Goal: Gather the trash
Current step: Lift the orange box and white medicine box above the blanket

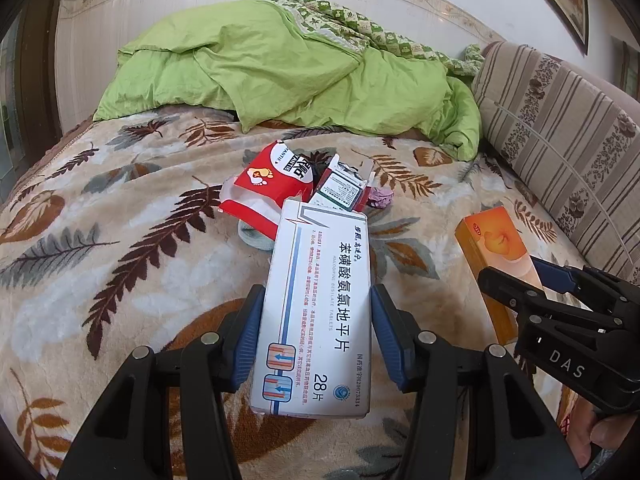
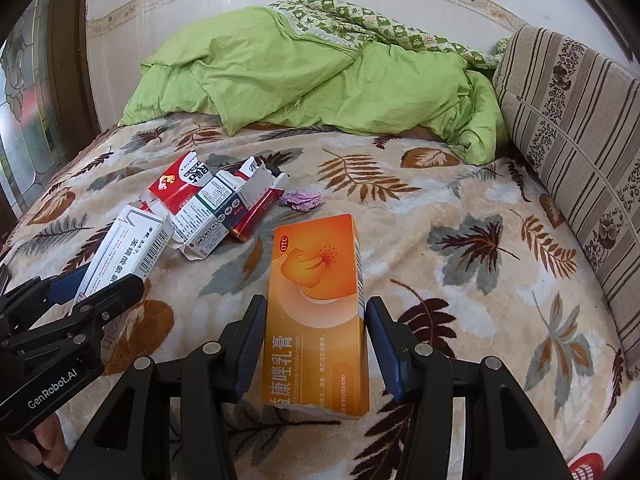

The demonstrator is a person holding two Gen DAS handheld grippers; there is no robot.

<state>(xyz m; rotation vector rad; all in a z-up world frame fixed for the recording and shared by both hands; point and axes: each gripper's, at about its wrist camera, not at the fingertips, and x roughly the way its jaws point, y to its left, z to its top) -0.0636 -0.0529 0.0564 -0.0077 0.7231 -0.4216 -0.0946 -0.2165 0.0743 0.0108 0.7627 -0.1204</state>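
My left gripper is shut on a white and blue tablet box, its pads pressed against both long sides. My right gripper is shut on an orange cream box in the same way. Each gripper also shows in the other's view: the right one holding the orange box, the left one holding the white box. Beyond them on the bed lies a pile of torn boxes: a red one, a green-labelled one, and a crumpled purple scrap.
The bed carries a cream leaf-print blanket. A bunched green quilt lies at the far side. A striped padded headboard runs along the right. A window is at the left, and a red basket shows at the bottom right.
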